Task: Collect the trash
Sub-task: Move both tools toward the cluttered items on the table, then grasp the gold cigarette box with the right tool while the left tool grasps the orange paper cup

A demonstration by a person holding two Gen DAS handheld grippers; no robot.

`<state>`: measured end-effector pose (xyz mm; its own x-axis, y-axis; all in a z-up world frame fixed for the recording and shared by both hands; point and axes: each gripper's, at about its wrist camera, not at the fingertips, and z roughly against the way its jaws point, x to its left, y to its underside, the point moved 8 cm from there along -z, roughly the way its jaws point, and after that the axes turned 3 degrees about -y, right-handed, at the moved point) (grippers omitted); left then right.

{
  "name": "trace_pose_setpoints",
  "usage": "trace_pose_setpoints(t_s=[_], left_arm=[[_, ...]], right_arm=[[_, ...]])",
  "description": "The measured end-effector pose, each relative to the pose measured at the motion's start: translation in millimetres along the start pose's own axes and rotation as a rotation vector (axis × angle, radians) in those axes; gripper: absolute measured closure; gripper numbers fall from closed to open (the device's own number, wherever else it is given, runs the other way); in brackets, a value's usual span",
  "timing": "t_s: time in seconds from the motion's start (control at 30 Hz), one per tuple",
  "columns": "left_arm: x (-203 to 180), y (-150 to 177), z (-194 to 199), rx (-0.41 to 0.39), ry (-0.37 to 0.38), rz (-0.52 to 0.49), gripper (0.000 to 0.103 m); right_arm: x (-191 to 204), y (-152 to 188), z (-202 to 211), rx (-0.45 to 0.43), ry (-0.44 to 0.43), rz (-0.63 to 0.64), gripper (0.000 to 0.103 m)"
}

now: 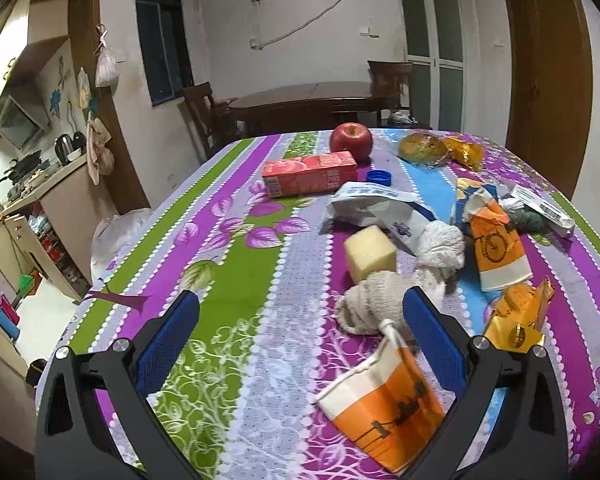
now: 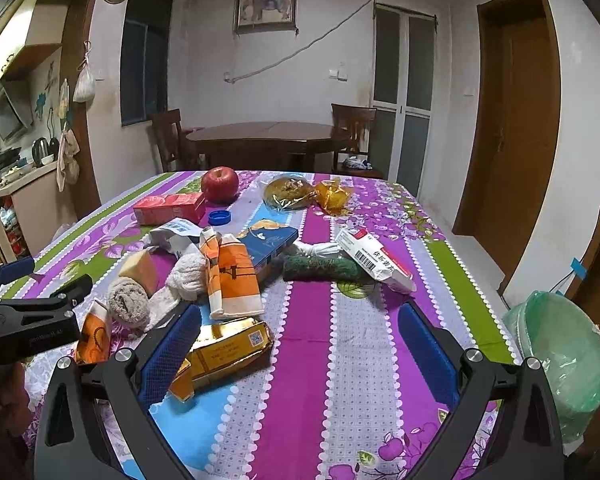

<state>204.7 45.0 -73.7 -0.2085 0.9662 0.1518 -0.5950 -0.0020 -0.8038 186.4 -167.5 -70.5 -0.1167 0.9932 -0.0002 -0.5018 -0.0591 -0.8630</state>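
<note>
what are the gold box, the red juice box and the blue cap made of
Gold box: looks like thin card with a shiny metallic finish; it glints and is crushed into creases. Red juice box: likely coated carton board, smooth printed faces, crisp edges. Blue cap: probably moulded plastic, evenly coloured, ridged rim.

left tool: black frame | blue textured pads | silver screws | right tool: same

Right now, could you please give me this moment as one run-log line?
stage: start, nothing picked | left hand-held gripper: open over flattened orange cup | right hand-held gripper: open beside gold packet | green-lined bin: beside table
</note>
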Motion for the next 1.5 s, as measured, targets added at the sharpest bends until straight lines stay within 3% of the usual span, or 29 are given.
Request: trace_pose_setpoints(t_s=[0.27,0.57,0.67,0.77,0.87,1.07,1.33,1.43,1.5], left_arm=[[51,5,1,0.0,-0.054,0.082,0.005],[75,12,1,0.007,-0.06,0.129,0.005],[76,14,0,0.013,-0.043,0.131,0.005],[74,14,2,0.014,-0.014,0.127,0.005],[68,12,5,0.013,0.022,0.12,0.005],[40,11,15,0.02,0.15,0.067,0.005],[-19,15,24,0.082,0.341,-0.031,0.006],[-39,21,21,0.119,0.365,-0.068,0.021],[-55,28,15,0.152,0.376,-0.098,0.039]], right_arm=[[19,13,-19,0.103,-0.132,-0.029,0.007],[41,27,-75,0.318,-0.229,-0.158,0.03],[42,31,-87,0.348,-0.223,-0.186,0.037],[43,36,-97,0.377,-0.247,-0.229,0.056],[42,41,-104,0.389,-0.311,-0.296,0.083],[42,42,-98,0.362,-0.363,-0.328,0.084],[18,48,-67,0.316,-0.344,-0.335,0.084],[13,53,-57,0.308,-0.349,-0.332,0.084],[10,57,-53,0.302,-0.354,-0.331,0.084]])
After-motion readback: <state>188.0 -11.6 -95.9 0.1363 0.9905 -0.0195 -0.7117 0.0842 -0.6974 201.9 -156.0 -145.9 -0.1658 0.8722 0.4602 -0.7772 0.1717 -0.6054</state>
